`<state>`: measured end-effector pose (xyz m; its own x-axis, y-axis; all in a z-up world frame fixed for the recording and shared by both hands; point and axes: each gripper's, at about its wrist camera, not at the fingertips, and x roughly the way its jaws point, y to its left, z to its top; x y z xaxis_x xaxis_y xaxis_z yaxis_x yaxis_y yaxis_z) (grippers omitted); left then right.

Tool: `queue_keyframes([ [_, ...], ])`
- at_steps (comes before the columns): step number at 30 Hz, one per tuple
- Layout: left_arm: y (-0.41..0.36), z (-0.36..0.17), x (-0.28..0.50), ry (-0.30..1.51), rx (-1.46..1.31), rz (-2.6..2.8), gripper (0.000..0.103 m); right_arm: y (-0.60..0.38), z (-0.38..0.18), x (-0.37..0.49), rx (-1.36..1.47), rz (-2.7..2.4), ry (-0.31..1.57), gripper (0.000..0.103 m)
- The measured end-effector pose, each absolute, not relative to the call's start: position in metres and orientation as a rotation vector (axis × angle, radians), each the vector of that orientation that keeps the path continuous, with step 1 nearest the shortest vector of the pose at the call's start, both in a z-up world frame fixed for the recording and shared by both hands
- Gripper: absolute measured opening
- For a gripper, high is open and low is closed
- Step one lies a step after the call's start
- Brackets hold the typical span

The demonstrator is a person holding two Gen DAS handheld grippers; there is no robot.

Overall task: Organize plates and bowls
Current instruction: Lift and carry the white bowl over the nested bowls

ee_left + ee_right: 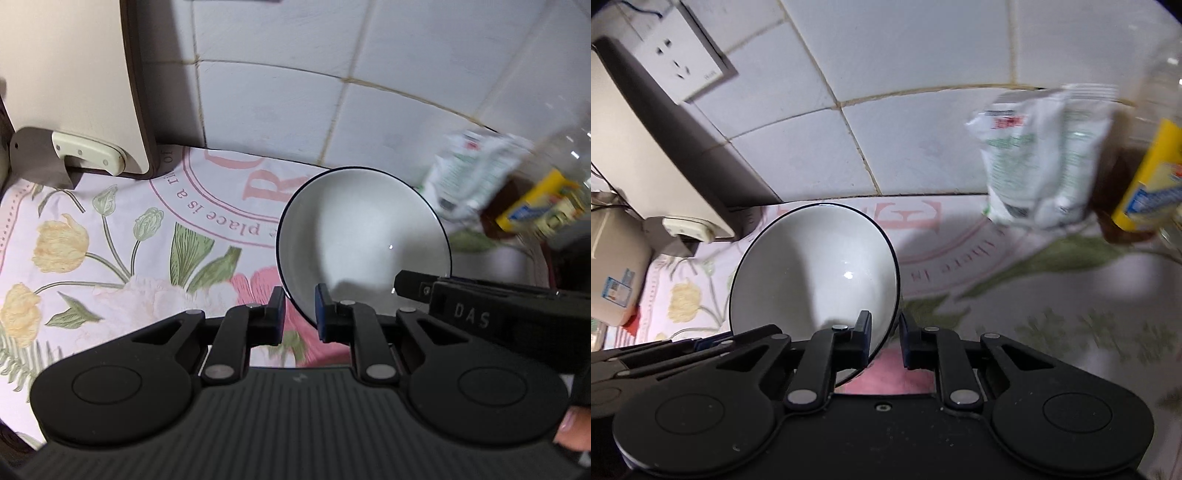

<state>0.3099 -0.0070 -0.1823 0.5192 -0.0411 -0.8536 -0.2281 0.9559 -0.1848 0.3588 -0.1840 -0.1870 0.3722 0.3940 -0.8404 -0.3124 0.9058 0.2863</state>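
Left wrist view first: we see our left gripper with its two fingers on each side of the rim of a white bowl. One finger is outside the rim and one is inside. There is a small gap, so we cannot tell if they pinch the rim or just sit around it. The bowl has a thin dark line on its edge. It is tipped up toward us, and nothing is in it. It is above a flowery cloth with pink letters.

Our right gripper shows here as a dark arm at the bowl's right edge.

From the right wrist view, our right gripper has its fingers around the near rim of the same bowl. One finger is inside the bowl. The other is outside. We cannot tell if they squeeze it.

Behind the bowl stands a white bag with green print, just beside a bottle with a yellow label. Dark brown stuff fills the low part of the bottle. The tiled wall is behind them. A cutting board leans at the left, with a knife near it.
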Motion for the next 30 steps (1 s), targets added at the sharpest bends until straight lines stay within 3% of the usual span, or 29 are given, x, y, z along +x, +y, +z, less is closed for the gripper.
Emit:
queue_keyframes([
  [17,-0.083,-0.12,0.207,0.992,-0.223,-0.03,0.015,-0.265,-0.117,0.243,0.118,0.368,1.038,0.019],
  [30,-0.16,-0.09,0.139,0.946,-0.167,-0.116,0.015,-0.34,-0.094,0.164,0.188,0.31,0.971,0.019],
])
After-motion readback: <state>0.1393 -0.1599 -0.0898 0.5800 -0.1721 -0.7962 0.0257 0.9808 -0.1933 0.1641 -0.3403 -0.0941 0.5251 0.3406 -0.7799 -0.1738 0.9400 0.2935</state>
